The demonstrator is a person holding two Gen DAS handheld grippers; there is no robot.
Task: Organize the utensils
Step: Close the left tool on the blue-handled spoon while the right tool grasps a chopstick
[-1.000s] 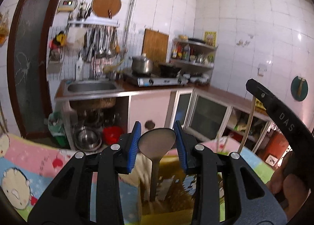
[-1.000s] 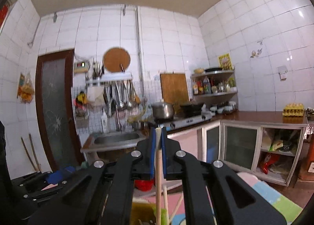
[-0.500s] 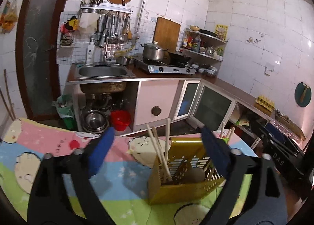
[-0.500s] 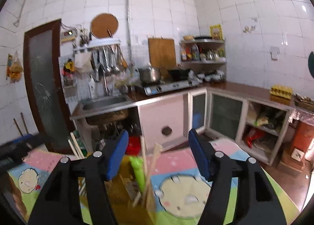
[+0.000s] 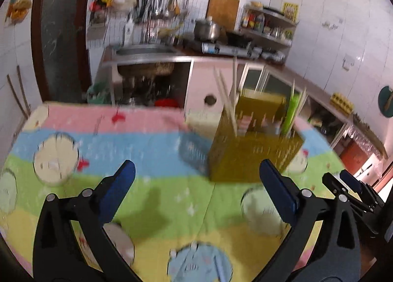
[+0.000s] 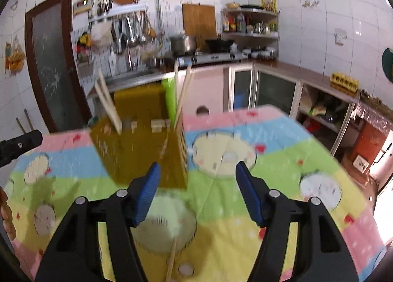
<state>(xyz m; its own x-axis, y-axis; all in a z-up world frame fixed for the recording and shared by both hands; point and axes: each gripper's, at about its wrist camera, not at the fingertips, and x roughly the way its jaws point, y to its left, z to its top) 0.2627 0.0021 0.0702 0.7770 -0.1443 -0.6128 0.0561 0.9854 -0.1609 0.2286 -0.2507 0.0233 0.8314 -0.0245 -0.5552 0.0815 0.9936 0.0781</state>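
A yellow perforated utensil holder [image 5: 253, 151] stands on the cartoon-print tablecloth [image 5: 152, 183]; it also shows in the right wrist view [image 6: 142, 151]. Wooden chopsticks [image 5: 227, 100] and a green utensil [image 5: 292, 112] stick up out of it. My left gripper [image 5: 196, 188] is open and empty, above the cloth just short of the holder. My right gripper [image 6: 197, 191] is open and empty, near the holder's right front corner. One loose chopstick [image 6: 173, 255] lies on the cloth below the right gripper. The other gripper shows at the right edge of the left wrist view [image 5: 353, 191].
Behind the table are a sink counter [image 6: 137, 75], a stove with a pot [image 6: 184, 43], pink cabinets and a corner shelf with bottles [image 6: 248, 23]. A dark door [image 6: 49, 60] is at the left. The table's far edge is close behind the holder.
One second ago the left gripper held a spoon and the right a chopstick over the holder. Both opened and have pulled back and tilted down toward the cloth; the items are in the holder.
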